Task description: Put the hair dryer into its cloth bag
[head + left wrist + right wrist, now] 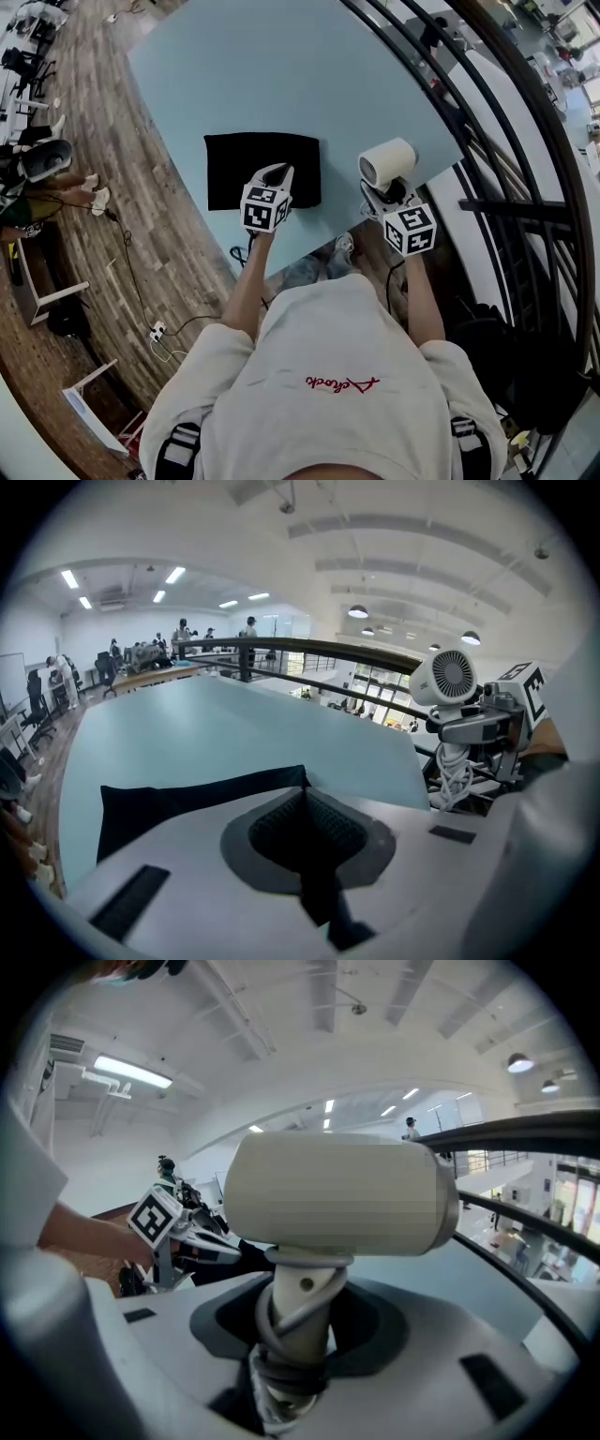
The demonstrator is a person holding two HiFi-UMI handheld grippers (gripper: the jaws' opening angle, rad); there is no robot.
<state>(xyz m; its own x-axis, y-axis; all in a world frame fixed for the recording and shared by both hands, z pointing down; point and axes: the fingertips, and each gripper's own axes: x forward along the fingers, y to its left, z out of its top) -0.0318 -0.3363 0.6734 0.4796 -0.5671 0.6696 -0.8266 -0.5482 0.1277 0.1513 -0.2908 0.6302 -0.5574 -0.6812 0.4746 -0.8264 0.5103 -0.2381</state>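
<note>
A black cloth bag [239, 164] lies flat on the light blue table [281, 66], near its front edge. My left gripper [278, 174] is at the bag's near right part. In the left gripper view its jaws [305, 803] are shut, with black fabric of the bag [178, 799] pinched between them and drawn up to them. My right gripper [384, 192] is shut on the handle of a white hair dryer [387, 161], held upright over the table's right front corner. The dryer's cord is wound round the handle [295, 1321]; the barrel [337, 1194] lies across the view.
A dark curved railing [525, 141] runs close along the table's right side. Wooden floor [141, 216] with cables and chairs lies to the left. The table's front edge is just under both grippers. People stand far off behind the table [248, 628].
</note>
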